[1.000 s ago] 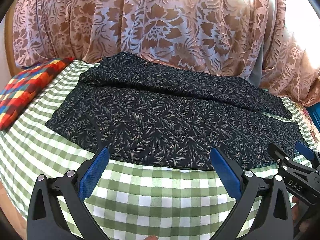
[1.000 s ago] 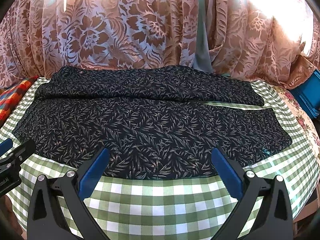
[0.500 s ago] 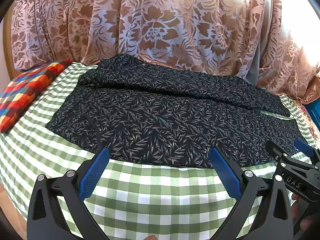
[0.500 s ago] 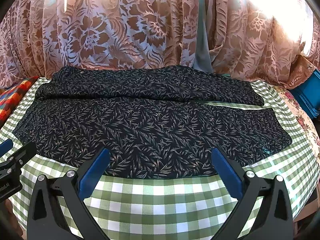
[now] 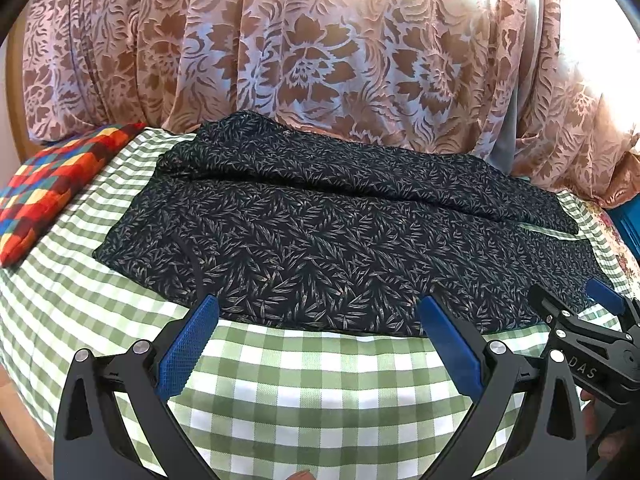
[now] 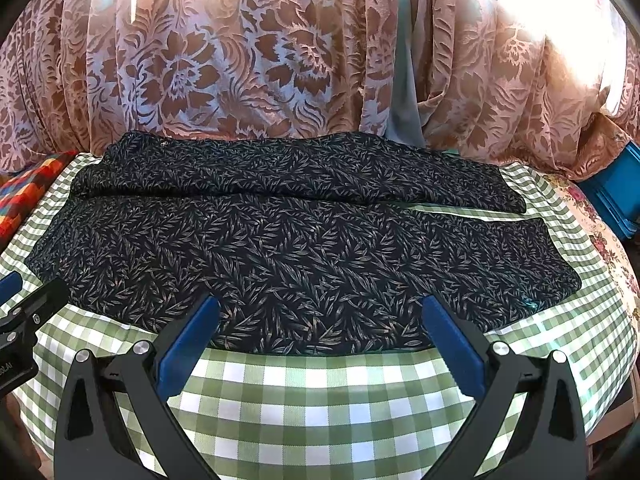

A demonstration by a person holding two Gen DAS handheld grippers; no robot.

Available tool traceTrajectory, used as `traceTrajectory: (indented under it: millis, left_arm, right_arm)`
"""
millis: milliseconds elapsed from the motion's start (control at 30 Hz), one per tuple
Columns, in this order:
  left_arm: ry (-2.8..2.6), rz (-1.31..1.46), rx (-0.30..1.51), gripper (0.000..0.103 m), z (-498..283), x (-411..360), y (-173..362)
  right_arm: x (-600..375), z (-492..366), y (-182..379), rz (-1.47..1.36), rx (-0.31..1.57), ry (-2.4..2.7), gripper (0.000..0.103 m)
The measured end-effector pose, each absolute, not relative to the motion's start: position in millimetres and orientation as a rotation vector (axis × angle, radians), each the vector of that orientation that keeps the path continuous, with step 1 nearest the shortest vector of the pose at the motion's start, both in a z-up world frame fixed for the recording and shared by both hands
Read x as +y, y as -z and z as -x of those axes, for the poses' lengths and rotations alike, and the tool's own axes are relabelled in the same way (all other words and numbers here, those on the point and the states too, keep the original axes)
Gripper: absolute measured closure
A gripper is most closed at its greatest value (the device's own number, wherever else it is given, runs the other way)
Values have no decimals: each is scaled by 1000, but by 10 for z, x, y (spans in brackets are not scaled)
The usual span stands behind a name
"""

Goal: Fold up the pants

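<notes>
Left wrist view shows the dark leaf-print pants (image 5: 320, 240) lying flat on the green checked cloth (image 5: 312, 380), with the long axis running left to right across the view; the waist end is at the left, near the colourful cushion (image 5: 52, 188), and the two leg ends are at the right. The far leg seems laid partly over or along the near one, with a thin strip of cloth showing between them at the right. The left gripper (image 5: 318, 320) has its fingers spread wide and they hold nothing; their blue tips stand just at the near edge of the pants, toward the waist half. In the right wrist view the right gripper (image 6: 320, 320) is also wide open and empty, its tips over the near edge, more toward the middle and the leg half of the pants (image 6: 300, 248). Both grippers are on the near long side, so the fabric lies straight ahead of them. I judge that folding is not yet begun, and the next move needs each gripper to pinch the near edge, the left nearer to the waist, the right nearer to the hems
</notes>
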State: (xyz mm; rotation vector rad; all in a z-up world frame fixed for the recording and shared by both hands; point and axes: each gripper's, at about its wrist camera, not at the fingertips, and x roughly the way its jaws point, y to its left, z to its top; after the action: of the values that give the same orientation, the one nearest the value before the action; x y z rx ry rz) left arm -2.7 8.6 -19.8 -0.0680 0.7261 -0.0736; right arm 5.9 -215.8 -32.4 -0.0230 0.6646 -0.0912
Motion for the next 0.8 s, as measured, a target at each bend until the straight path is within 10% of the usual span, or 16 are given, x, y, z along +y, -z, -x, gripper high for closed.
traceTrajectory:
  millis: [800]
  left_arm:
    - [46,202,825,3,-148,587,426]
  right_arm:
    - [-2450,-197,502,-63,757,-1,2]
